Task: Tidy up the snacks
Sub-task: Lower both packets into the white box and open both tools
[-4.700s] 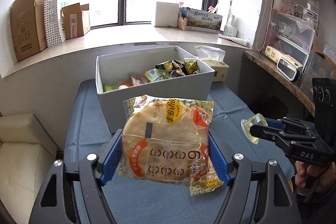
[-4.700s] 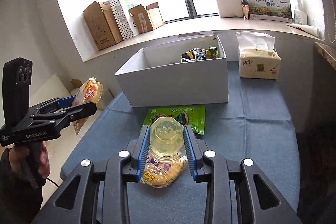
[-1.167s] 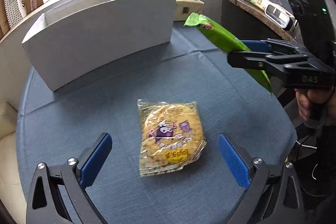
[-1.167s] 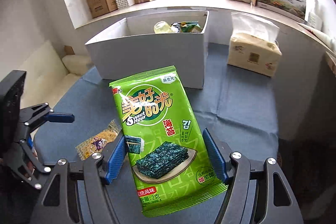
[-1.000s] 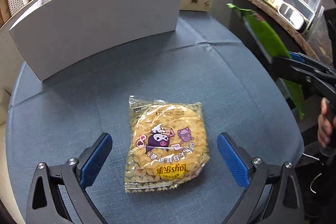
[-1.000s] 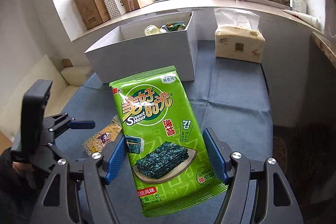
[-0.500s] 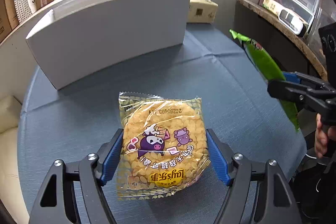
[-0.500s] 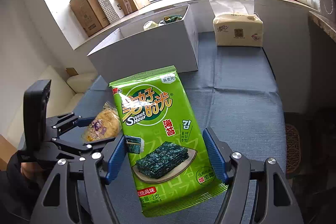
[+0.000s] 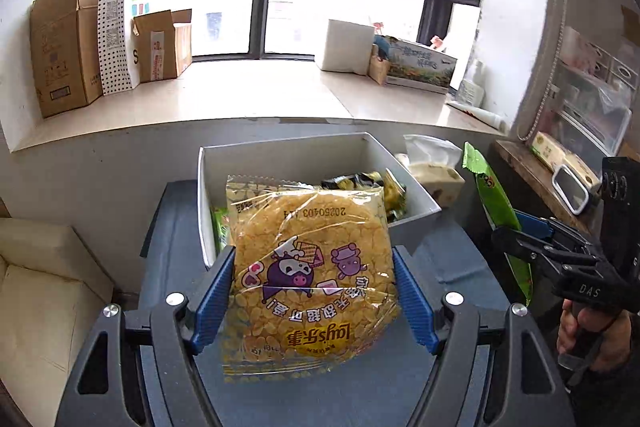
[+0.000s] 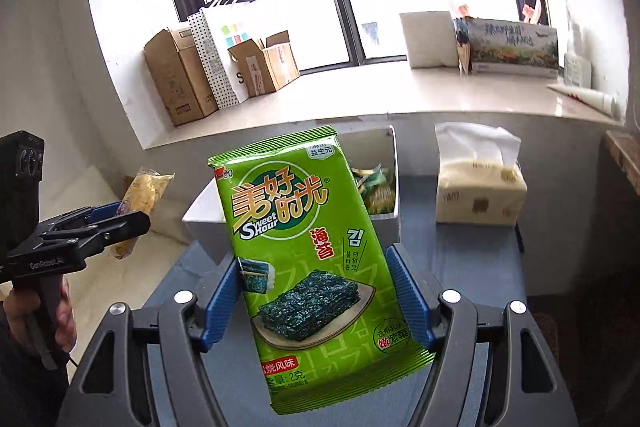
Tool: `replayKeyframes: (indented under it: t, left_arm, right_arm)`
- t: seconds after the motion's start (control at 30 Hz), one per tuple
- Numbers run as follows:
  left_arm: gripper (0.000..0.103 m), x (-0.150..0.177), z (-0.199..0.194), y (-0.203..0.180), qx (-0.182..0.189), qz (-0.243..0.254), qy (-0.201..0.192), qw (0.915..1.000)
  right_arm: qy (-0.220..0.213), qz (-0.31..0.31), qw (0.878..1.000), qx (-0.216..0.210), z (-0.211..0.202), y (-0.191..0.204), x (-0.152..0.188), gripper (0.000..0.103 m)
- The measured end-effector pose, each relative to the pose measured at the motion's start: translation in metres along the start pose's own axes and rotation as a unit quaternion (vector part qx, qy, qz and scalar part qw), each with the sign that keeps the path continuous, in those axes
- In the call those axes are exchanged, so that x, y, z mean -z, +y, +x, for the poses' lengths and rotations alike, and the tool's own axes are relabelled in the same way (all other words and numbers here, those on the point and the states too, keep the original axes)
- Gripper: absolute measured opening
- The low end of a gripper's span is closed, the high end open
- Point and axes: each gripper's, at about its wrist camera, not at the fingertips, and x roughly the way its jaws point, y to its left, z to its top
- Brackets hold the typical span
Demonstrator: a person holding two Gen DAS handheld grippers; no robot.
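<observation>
My left gripper [image 9: 314, 291] is shut on a yellow corn-snack packet [image 9: 312, 267] and holds it up in the air, in front of the white box [image 9: 416, 205]. The box holds several snack packets [image 9: 360, 183]. My right gripper [image 10: 316, 301] is shut on a green seaweed packet [image 10: 304, 251], also lifted, with the white box [image 10: 394, 187] behind it. The right gripper and its green packet [image 9: 496, 211] show at the right of the left wrist view. The left gripper [image 10: 120, 223] with the yellow packet [image 10: 140, 195] shows at the left of the right wrist view.
The box stands on a blue-covered table [image 9: 448, 259]. A tissue box [image 10: 478, 189] stands right of the white box. Cardboard boxes [image 9: 64, 47] and a dotted bag sit on the windowsill behind. A cream sofa [image 9: 40, 287] lies to the left.
My left gripper closed on the yellow packet on the table and lifted it toward the box. My right gripper kept hold of the green packet and rose level with the box.
</observation>
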Motion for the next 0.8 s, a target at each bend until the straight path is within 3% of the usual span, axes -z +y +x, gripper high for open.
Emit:
replayKeyframes:
  t: [0.1,0.17,0.27,0.33,0.43,0.53,0.63,0.67,0.73,0.8]
  left_arm:
    - [0.079,-0.019,0.009,0.021,0.018,-0.047,0.017,0.9986]
    - [0.079,-0.028,0.008,0.018,0.043,-0.053,0.010,0.9976]
    - [0.079,-0.040,0.002,0.009,-0.003,-0.010,-0.013,0.9999]
    - [0.079,-0.054,0.016,0.014,0.005,-0.010,-0.006,0.9999]
    - [0.079,-0.075,0.049,0.022,-0.034,0.002,-0.006,0.9994]
    - [0.080,-0.091,0.089,0.029,-0.033,0.015,0.012,0.9993]
    - [0.098,-0.099,0.128,0.032,-0.073,0.028,0.034,0.9964]
    - [0.100,-0.100,0.134,0.034,-0.075,0.030,0.028,0.9964]
    - [0.101,-0.099,0.141,0.043,-0.082,0.018,0.024,0.9962]
    - [0.101,-0.094,0.139,0.051,-0.072,0.005,0.018,0.9973]
  right_arm:
    - [0.013,-0.018,1.000,0.012,0.030,0.010,-0.036,0.075]
    - [0.030,-0.018,0.999,0.009,0.050,0.013,-0.054,0.075]
    - [0.047,-0.025,0.998,0.018,0.080,0.016,-0.071,0.075]
    - [0.058,-0.012,0.998,0.025,0.098,0.012,-0.078,0.075]
    - [0.070,0.012,0.997,0.029,0.122,0.003,-0.085,0.075]
    - [0.079,0.024,0.996,0.045,0.140,-0.002,-0.090,0.076]
    - [0.083,0.042,0.995,0.044,0.158,-0.007,-0.098,0.085]
    - [0.092,0.051,0.994,0.028,0.165,-0.010,-0.101,0.094]
    - [0.105,0.066,0.992,0.038,0.171,-0.016,-0.102,0.099]
    - [0.084,0.072,0.993,0.032,0.165,-0.021,-0.101,0.103]
